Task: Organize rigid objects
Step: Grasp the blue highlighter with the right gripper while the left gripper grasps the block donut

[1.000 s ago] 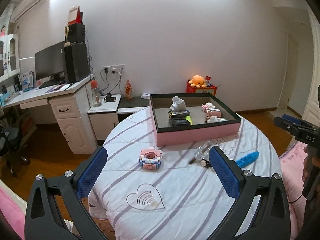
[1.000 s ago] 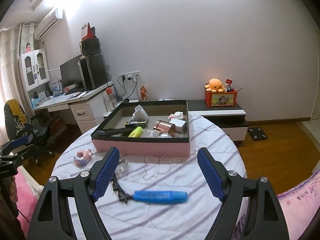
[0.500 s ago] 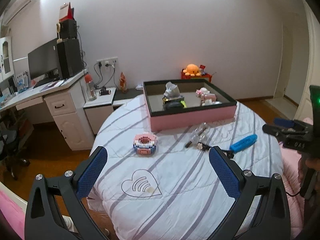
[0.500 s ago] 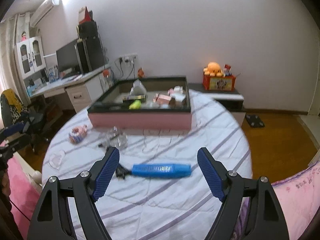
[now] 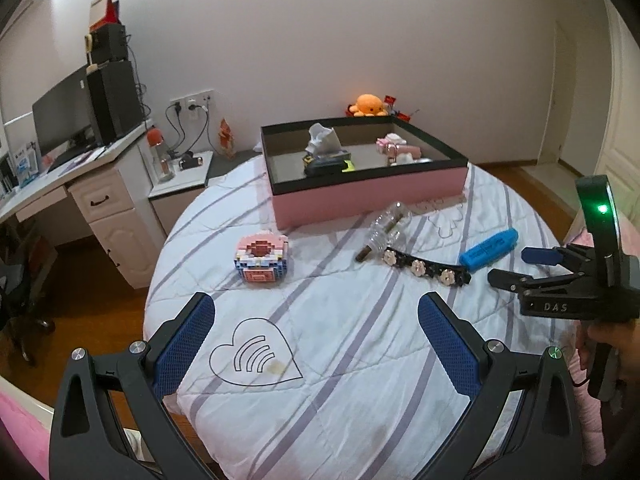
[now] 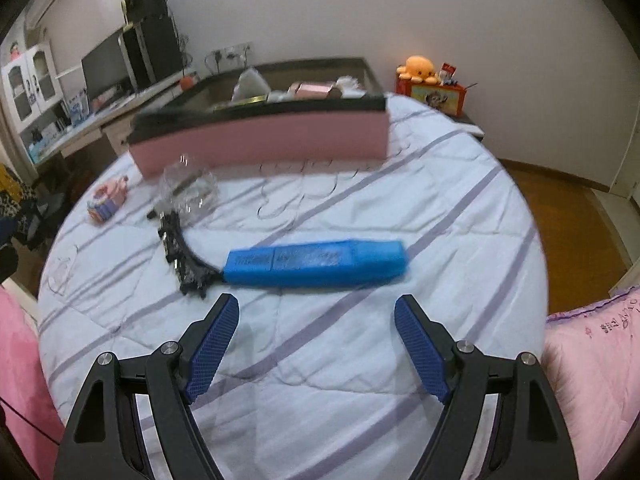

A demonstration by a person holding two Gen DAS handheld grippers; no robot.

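Observation:
A pink box (image 5: 372, 192) (image 6: 260, 142) with a black rim stands at the far side of the round bed and holds several small items. On the striped quilt lie a pink and blue brick model (image 5: 262, 258) (image 6: 106, 200), a clear glass piece (image 5: 386, 228) (image 6: 188, 192), a black hair clip with flowers (image 5: 426, 266) (image 6: 182, 256) and a blue case (image 5: 488, 249) (image 6: 316, 260). My left gripper (image 5: 316, 320) is open above the heart print. My right gripper (image 6: 316, 316) (image 5: 520, 266) is open, just short of the blue case.
The quilt (image 5: 340, 340) covers a round bed; wooden floor (image 6: 568, 216) lies beyond its edge. A white desk (image 5: 80, 184) with a monitor stands left. An orange plush (image 5: 368, 105) sits on a red box behind the pink box. Pink bedding (image 6: 592, 356) lies at right.
Both grippers have sunk toward the quilt and tilted down. The blue case now looms just ahead of the right gripper. The jaws of both stay equally wide.

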